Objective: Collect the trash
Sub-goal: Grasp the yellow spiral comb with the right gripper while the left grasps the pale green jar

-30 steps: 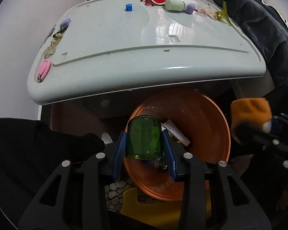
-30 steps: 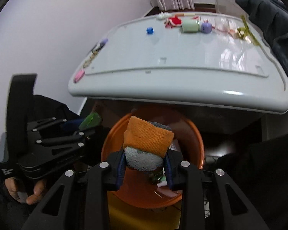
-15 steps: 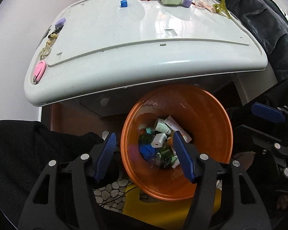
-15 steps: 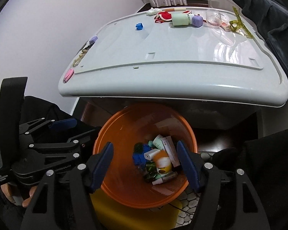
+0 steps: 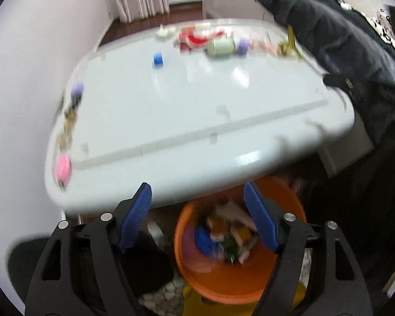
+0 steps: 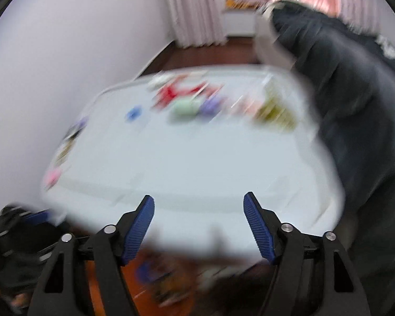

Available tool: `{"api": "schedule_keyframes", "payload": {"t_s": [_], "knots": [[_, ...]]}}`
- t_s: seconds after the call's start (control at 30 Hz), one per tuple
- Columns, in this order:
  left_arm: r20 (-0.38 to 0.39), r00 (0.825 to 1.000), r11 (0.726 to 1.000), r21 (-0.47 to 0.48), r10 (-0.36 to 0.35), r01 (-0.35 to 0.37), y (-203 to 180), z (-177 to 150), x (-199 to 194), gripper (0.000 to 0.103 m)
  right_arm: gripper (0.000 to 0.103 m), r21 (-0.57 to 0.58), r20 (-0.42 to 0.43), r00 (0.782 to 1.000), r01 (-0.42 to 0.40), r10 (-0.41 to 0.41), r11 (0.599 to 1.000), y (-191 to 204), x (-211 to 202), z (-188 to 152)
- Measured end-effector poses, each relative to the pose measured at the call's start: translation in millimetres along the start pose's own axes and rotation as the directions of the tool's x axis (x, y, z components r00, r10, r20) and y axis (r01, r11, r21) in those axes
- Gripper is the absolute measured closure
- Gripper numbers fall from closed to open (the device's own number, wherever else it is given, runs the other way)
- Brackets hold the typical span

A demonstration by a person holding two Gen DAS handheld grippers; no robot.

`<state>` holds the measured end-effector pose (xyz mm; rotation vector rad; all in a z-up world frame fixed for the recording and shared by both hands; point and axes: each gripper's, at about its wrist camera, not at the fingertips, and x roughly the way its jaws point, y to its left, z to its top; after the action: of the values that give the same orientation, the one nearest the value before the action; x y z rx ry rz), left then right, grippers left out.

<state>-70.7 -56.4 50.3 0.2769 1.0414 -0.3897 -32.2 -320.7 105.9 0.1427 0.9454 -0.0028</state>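
Both loads dropped in the orange bin (image 5: pixel 231 281), your left gripper (image 5: pixel 197 218) and right gripper (image 6: pixel 198 226), fingers apart and empty, swing up toward the desk's (image 5: pixel 197 115) far-edge clutter.

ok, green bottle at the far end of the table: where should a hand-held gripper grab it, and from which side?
Judging from blurred frames: the green bottle seems to lie on its side, long axis left-right, purple cap at its right end. Grip mid-body across the short width, coming from above or the near edge of the table. Red clutter sits behind it. The open left hand-held gripper looks wide enough.
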Motion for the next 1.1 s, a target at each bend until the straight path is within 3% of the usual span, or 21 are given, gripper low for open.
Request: {"api": "schedule_keyframes", "payload": {"t_s": [0.1, 0.17, 0.3, 0.5, 0.53, 0.57, 0.6, 0.63, 0.67, 0.83, 0.97, 1.03, 1.1], "knots": [[0.030, 1.000, 1.000, 0.002, 0.006, -0.006, 0, 29, 2, 0.031, 0.022, -0.051, 0.038, 0.993, 0.116, -0.114, 0.992, -34, 29, 51], [0.039, 0.999, 1.000, -0.009, 0.001, 0.000, 2, 44, 7, 0.031, 0.022, -0.083, 0.020, 0.991, 0.137, -0.136, 0.987, -51, 54, 70], [0.039, 0.999, 0.999, -0.032, -0.012, 0.013, 2, 60, 21, 0.031, 0.022, -0.149, -0.057, 0.990, 0.120, -0.130, 0.981, -75, 109, 90], [-0.007, 1.000, 1.000, -0.023, -0.020, 0.020, -2, 62, 45, 0.031, 0.022, -0.235, -0.069, 0.994, 0.071, -0.089, 0.969, -98, 160, 105], [-0.012, 1.000, 0.999, -0.024, -0.021, 0.021, -2, 61, 48, 0.031, 0.026, -0.220, -0.072, 0.996, 0.040, -0.057, 0.975, -103, 165, 106], [-0.018, 1.000, 0.999, -0.024, -0.023, 0.023, -3, 62, 50, 0.031, 0.044, -0.192, -0.086, 0.996, 0.002, -0.019, 0.981, -108, 172, 106], [-0.020, 1.000, 1.000, -0.023, -0.022, 0.022, -2, 62, 52, 0.031, 0.053, -0.152, -0.102, 0.994, -0.058, 0.043, 0.987, -112, 176, 105], [-0.019, 1.000, 1.000, -0.024, -0.020, 0.020, -2, 64, 54, 0.031, 0.059, -0.092, -0.090, 0.993, -0.089, 0.080, 0.992, -116, 175, 103], [-0.015, 1.000, 0.999, -0.023, -0.024, 0.023, -1, 66, 56, 0.031, 0.065, -0.084, -0.081, 0.995, -0.058, 0.051, 0.995, -114, 171, 102], [0.052, 0.998, 0.998, 0.057, -0.022, 0.019, -16, 101, 68, 0.031, 0.065, 0.087, -0.095, 0.986, -0.126, 0.134, 0.988, -108, 133, 90], [0.124, 0.992, 0.983, 0.182, -0.035, 0.012, -36, 143, 89, 0.031, 0.065, 0.244, -0.020, 0.970, -0.232, 0.244, 0.942, -96, 71, 71], [0.112, 0.990, 0.978, 0.197, -0.091, 0.067, -40, 162, 105, 0.031, 0.065, 0.264, 0.020, 0.961, -0.273, 0.277, 0.925, -82, 43, 58], [0.135, 0.986, 0.978, 0.196, -0.103, 0.075, -41, 181, 120, 0.031, 0.065, 0.269, 0.055, 0.946, -0.323, 0.320, 0.908, -67, 27, 44]]}}
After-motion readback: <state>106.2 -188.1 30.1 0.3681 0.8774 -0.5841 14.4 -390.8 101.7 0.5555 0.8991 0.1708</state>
